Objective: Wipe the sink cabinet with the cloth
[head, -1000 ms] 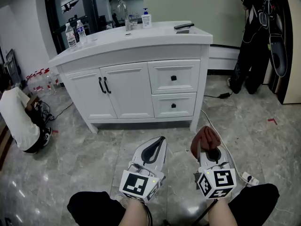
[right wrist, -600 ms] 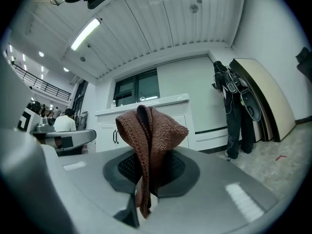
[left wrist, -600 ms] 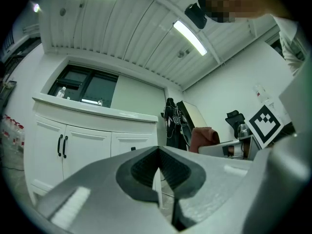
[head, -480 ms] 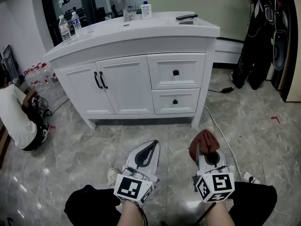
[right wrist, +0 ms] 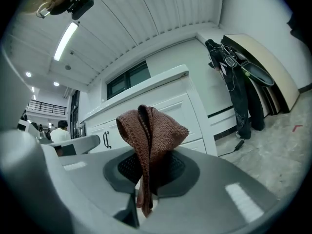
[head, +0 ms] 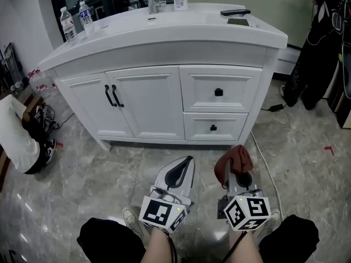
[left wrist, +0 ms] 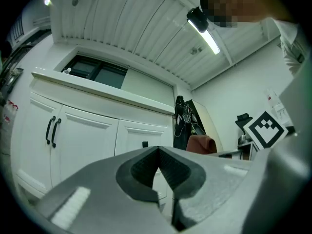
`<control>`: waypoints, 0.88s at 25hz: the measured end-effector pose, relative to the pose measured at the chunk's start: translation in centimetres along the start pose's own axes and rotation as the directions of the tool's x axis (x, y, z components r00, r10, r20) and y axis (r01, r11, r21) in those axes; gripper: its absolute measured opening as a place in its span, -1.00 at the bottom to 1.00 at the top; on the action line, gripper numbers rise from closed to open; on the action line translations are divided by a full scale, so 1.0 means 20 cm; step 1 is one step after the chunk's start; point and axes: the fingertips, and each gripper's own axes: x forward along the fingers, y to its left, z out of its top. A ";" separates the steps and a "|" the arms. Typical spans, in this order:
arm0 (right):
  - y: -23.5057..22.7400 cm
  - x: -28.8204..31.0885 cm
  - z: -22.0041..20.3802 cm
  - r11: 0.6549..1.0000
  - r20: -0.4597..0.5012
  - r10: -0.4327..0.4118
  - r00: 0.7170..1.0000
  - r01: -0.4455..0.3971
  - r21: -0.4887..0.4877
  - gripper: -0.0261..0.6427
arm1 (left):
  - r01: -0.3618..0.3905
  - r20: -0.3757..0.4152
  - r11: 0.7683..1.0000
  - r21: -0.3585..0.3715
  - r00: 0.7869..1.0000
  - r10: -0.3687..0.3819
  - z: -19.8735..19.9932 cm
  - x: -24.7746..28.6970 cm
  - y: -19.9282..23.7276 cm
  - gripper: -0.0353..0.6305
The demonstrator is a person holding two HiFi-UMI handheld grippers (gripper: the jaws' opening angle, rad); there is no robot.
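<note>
Sink cabinet [head: 148, 97] has come closer; open floor [head: 131, 160] separates it from cloth [head: 234, 159].

Bright strip light [left wrist: 209, 35] overhead; sharp focus, fisheye-warped dark corners.

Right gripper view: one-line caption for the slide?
Right gripper with jaws shut on a brown cloth, pointed at the white sink cabinet.

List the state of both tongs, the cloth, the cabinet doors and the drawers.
left tongs: shut, empty.
right tongs: shut on the cloth.
cloth: bunched, clamped, held in the air.
cabinet doors: both closed.
drawers: both closed.
water bottles: upright on the countertop.
</note>
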 end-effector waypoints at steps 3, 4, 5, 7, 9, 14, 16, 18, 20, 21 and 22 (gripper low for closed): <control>0.00 0.15 0.07 1.000 0.024 0.005 1.000 -0.005 -0.021 -0.69 | 0.004 0.013 1.000 0.013 1.000 -0.004 0.02 0.11 0.10 -0.89; 0.01 0.20 0.09 0.999 0.032 0.011 0.999 -0.010 -0.037 -0.69 | 0.001 0.020 1.000 0.020 1.000 -0.002 0.04 0.13 0.14 -0.89; 0.03 0.25 0.12 0.998 0.040 0.020 0.999 -0.018 -0.054 -0.69 | -0.003 0.025 1.000 0.029 1.000 0.003 0.05 0.16 0.19 -0.89; 0.06 0.36 0.16 0.995 0.047 0.045 0.998 -0.041 -0.086 -0.69 | -0.017 0.029 0.998 0.057 0.999 0.016 0.07 0.21 0.28 -0.89; 0.09 0.48 0.19 0.991 0.048 0.069 0.996 -0.063 -0.117 -0.69 | -0.028 0.028 0.996 0.083 0.999 0.025 0.09 0.26 0.37 -0.89; 0.17 0.78 0.26 0.973 0.047 0.154 0.987 -0.143 -0.183 -0.69 | -0.057 0.052 0.996 0.073 0.997 0.053 0.10 0.41 0.58 -0.89; 0.23 0.89 0.28 0.959 0.048 0.197 0.979 -0.182 -0.218 -0.69 | -0.074 0.055 0.995 0.068 0.996 0.070 0.09 0.46 0.64 -0.89; 0.27 0.99 0.31 0.943 0.051 0.234 0.971 -0.214 -0.255 -0.69 | -0.087 0.059 0.994 0.061 0.995 0.084 0.09 0.51 0.68 -0.89; 0.31 1.07 0.31 0.931 0.056 0.264 0.963 -0.240 -0.274 -0.69 | -0.094 0.061 0.994 0.056 0.994 0.091 0.08 0.56 0.71 -0.89; 0.32 1.10 0.31 0.927 0.058 0.278 0.959 -0.252 -0.278 -0.69 | -0.096 0.058 0.994 0.054 0.994 0.093 0.07 0.57 0.72 -0.89; 0.34 1.13 0.31 0.922 0.058 0.290 0.955 -0.263 -0.283 -0.69 | -0.096 0.053 0.994 0.053 0.994 0.094 0.06 0.59 0.73 -0.89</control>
